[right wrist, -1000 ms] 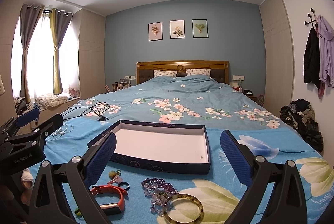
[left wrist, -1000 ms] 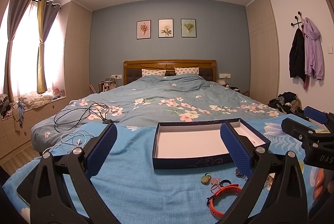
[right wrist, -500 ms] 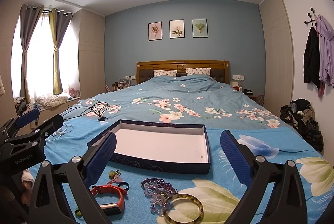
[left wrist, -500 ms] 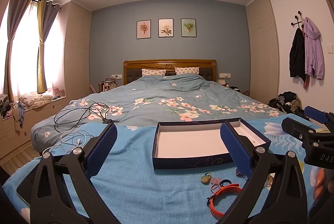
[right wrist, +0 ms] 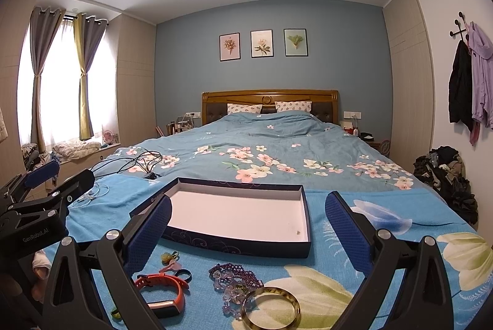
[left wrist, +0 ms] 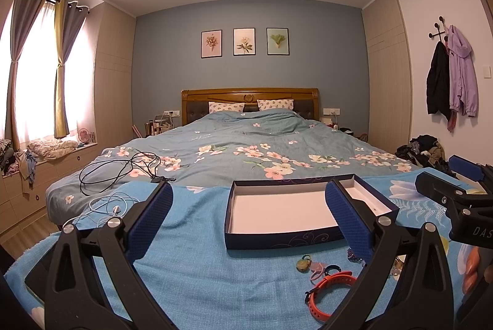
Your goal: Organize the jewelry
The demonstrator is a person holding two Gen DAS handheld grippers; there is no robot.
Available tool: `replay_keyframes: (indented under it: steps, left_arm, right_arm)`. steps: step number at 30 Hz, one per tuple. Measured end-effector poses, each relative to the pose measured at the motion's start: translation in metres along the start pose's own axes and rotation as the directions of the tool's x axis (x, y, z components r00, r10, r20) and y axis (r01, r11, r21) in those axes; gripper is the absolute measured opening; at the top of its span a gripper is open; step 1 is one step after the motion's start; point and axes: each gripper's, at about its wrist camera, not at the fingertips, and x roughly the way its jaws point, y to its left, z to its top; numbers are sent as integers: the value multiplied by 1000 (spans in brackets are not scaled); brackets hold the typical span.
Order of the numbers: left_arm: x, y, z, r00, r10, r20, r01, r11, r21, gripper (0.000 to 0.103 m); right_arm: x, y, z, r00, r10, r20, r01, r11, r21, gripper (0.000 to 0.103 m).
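While both grippers hover w/ jaws spread wide, empty — left gripper [left wrist: 249,220], right gripper [right wrist: 248,227] — jewelry lies nearest on the blue blanket [right wrist: 339,265]: amber bangle [right wrist: 270,307], purple bead bracelets [right wrist: 234,274], orange wristband [right wrist: 163,288], small rings [right wrist: 181,274]. Just beyond sits the open navy box [right wrist: 238,243], white inside; farther back, black cables [left wrist: 123,170] on the bed.

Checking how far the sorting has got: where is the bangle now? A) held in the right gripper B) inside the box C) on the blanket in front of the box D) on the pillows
C: the bangle lies on the blanket near the beads, outside the box, and the right gripper is open and holds nothing.
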Motion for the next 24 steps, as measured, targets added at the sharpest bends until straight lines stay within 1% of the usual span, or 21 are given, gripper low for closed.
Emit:
replay_keyframes:
  steps: [24]
  left_arm:
    - [0, -1, 2, 1000, -3, -1, 3, 1000, 5, 97]
  right_arm:
    - [0, 1, 0, 1000, 4, -4, -4, 1000, 1, 96]
